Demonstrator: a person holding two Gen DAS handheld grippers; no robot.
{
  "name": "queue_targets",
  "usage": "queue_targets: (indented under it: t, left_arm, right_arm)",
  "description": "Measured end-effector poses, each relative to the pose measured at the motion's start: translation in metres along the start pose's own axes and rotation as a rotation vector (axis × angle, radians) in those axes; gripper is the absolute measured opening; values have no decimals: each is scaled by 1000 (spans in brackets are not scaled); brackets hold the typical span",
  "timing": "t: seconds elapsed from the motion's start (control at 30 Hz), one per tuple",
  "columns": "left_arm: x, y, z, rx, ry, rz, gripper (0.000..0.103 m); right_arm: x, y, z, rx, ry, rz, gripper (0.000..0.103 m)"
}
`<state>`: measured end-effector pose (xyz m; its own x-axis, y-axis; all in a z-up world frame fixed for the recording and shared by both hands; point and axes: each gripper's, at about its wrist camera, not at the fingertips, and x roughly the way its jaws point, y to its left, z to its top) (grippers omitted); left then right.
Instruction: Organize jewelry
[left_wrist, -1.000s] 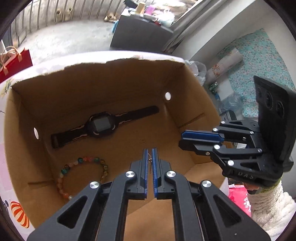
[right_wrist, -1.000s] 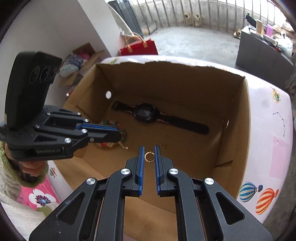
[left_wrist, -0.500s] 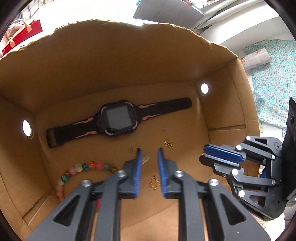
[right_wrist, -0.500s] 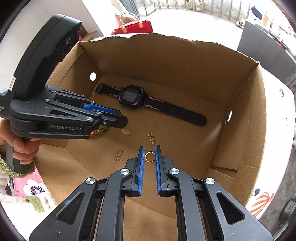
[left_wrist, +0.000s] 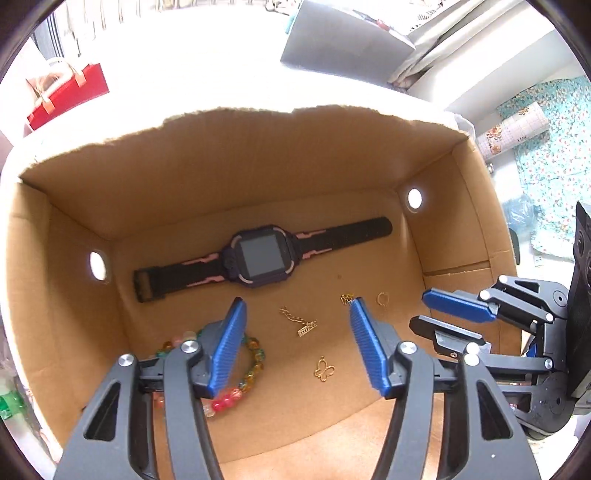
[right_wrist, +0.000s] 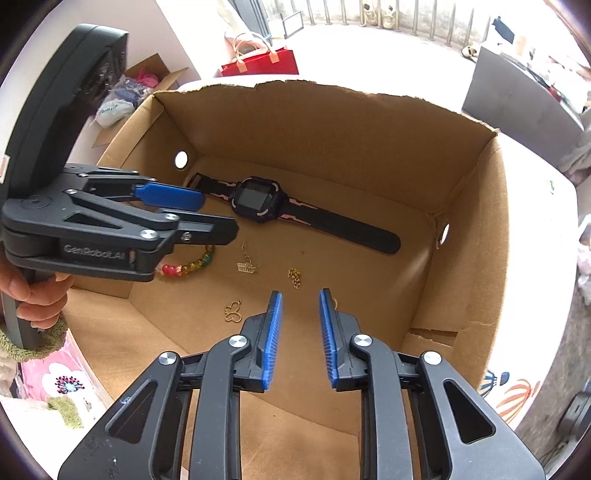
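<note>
Lying on the floor of an open cardboard box (left_wrist: 258, 177) are several pieces of jewelry: a black smartwatch (left_wrist: 260, 257) with pink strap accents stretched along the far wall, a multicoloured bead bracelet (left_wrist: 251, 363) near the left wall, a short gold chain with a small bar pendant (left_wrist: 299, 320), a gold butterfly charm (left_wrist: 325, 368), a small gold chain cluster (left_wrist: 346, 297) and a gold ring (left_wrist: 383, 298).

Above them, the left claw (left_wrist: 295, 345) points steeply down into the box with its blue-padded jaws opening; nothing is between them, and the chain and butterfly charm show on the floor in the gap. One of its fingers partly covers the bracelet in the left wrist view.

At the box's right side, the right claw (right_wrist: 298, 334) also points down, its jaws opening and empty. The ring is barely visible behind its right finger in its own view.

A hand (right_wrist: 33, 291) grips the left claw's handle.
</note>
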<state>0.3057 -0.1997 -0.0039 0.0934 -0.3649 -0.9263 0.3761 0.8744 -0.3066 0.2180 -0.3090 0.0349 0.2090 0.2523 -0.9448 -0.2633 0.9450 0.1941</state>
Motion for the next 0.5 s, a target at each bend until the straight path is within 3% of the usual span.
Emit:
queue_targets:
  t: [0.2,0.3,0.5]
  left_arm:
    - [-35,-4,-10,26,-103,27,65]
    - [-54,-5,-20,53,-156,43,66]
    - [-97,-2,-65,55,-286,39,67]
  right_arm:
    - [-34,-2,-8,22,-94,-4,26]
    - [-61,-1,-19,30,-171,-10,34]
    - [-125,6,-54,46,-381,-66,60]
